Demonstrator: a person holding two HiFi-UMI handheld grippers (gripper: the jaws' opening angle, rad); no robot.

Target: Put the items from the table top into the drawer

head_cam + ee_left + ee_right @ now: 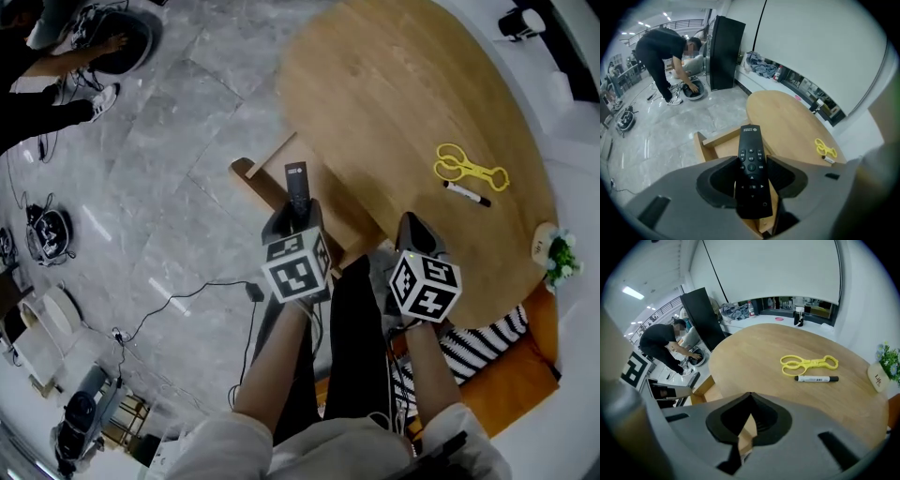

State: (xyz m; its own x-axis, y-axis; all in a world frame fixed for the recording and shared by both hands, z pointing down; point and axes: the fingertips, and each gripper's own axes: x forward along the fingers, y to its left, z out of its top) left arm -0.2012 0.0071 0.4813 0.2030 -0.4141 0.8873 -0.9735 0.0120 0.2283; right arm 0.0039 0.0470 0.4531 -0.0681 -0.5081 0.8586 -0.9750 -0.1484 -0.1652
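Note:
My left gripper (295, 220) is shut on a black remote control (296, 183), which sticks out past the jaws. In the left gripper view the remote (751, 159) is clamped between the two dark pads and hangs above the open wooden drawer (717, 145). The drawer (251, 178) juts from the left edge of the oval wooden table (394, 103). My right gripper (417, 234) hovers over the table's near edge, shut with nothing in it (749, 401). Yellow plastic scissors (469, 169) (808, 364) and a black-capped marker (466, 194) (816, 378) lie on the table to the right.
A small potted plant (560, 253) stands at the table's right edge. A striped cushion on an orange seat (492, 342) is below the table. On the grey floor a person (665, 51) bends over a round black device, with cables and small machines (47, 230) around.

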